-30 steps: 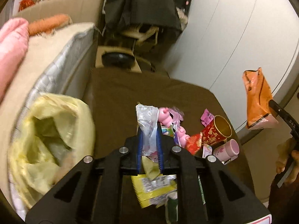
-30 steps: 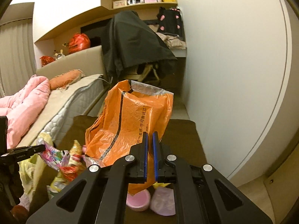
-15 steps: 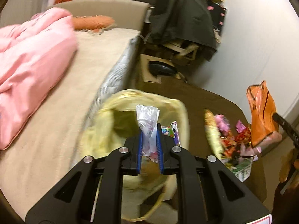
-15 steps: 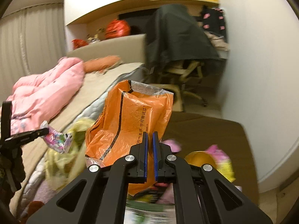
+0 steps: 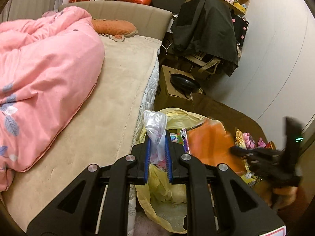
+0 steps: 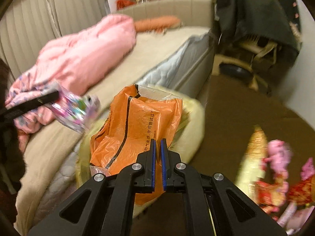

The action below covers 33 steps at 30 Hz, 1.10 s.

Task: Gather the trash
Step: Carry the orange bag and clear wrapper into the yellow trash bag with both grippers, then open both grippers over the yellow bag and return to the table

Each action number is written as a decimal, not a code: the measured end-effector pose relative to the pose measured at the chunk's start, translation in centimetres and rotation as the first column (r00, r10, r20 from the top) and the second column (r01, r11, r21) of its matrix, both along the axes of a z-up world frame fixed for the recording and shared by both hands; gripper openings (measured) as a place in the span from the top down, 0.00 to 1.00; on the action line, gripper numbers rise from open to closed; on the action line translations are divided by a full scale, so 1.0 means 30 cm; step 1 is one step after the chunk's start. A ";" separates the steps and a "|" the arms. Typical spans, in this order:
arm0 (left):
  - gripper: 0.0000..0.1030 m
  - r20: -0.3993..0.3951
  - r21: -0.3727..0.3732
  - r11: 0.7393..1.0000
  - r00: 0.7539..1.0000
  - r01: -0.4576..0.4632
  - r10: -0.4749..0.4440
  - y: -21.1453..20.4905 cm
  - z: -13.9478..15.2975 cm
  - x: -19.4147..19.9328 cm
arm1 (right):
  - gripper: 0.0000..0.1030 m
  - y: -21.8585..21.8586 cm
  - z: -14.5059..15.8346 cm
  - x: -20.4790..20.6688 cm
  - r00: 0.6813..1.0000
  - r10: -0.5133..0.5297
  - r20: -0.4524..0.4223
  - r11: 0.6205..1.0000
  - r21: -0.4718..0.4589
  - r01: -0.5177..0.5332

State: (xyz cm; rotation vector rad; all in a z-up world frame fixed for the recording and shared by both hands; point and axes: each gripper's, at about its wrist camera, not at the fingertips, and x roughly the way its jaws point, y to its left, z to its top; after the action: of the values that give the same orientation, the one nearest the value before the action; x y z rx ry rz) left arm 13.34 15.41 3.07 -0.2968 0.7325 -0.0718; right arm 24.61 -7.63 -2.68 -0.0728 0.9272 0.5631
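Bedroom setting: beige bed (image 5: 110,90) on the left, carrying a pink duvet (image 5: 45,59) and an orange pillow (image 5: 114,26). Brown table (image 6: 232,106) stands beside the bed, with a dark-draped chair (image 5: 206,25) and a cardboard box (image 5: 173,88) beyond it. Yellow trash bag (image 5: 163,186) sits open between bed and table edge. Orange plastic bag (image 6: 135,125) hangs over the yellow bag's mouth, pinched in the right gripper (image 6: 157,151), whose blue pads are nearly together on the plastic. Loose wrappers (image 6: 275,179), blurred, lie on the table at right. Left gripper (image 5: 157,147) is clamped on a crumpled clear wrapper (image 5: 155,125), held above the yellow bag's near rim.
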 end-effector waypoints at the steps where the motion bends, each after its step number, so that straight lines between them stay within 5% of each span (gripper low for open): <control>1: 0.88 -0.005 -0.021 1.000 1.000 0.009 -0.009 0.009 -0.007 0.012 | 0.94 0.014 -0.029 0.023 1.000 -0.005 -0.017 1.000 -0.007 0.004; 6: 0.88 -0.052 -0.064 0.996 0.997 0.062 -0.065 -0.019 -0.080 0.114 | 0.94 0.040 -0.110 0.097 0.999 -0.019 -0.047 1.000 -0.025 0.018; 14: 0.88 -0.192 -0.023 0.984 0.965 0.177 -0.179 -0.170 -0.291 0.334 | 0.94 0.033 -0.147 0.161 0.999 -0.011 -0.044 1.000 -0.010 0.011; 24: 0.88 -0.259 0.010 0.977 0.944 0.215 -0.205 -0.226 -0.423 0.380 | 0.94 0.048 -0.169 0.168 0.999 0.029 -0.025 0.998 -0.064 -0.030; 27: 0.81 -0.240 0.013 0.980 0.952 0.199 -0.190 -0.212 -0.395 0.367 | 0.94 0.050 -0.158 0.155 0.999 0.035 -0.009 0.997 -0.072 -0.035; 30: 0.60 -0.230 0.004 0.986 0.960 0.165 -0.160 -0.176 -0.369 0.354 | 0.88 0.038 -0.128 0.145 1.000 0.015 0.001 0.998 -0.053 -0.015; 33: 0.56 -0.220 -0.013 0.995 0.970 0.103 -0.103 -0.132 -0.343 0.335 | 0.82 0.021 -0.089 0.132 0.999 -0.018 0.034 0.999 -0.042 0.019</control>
State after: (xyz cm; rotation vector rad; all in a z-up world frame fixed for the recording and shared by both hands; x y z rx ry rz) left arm 23.40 11.45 -7.22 -0.2700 0.9688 -0.1395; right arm 28.57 -6.98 -5.34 -0.1115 0.9063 0.5238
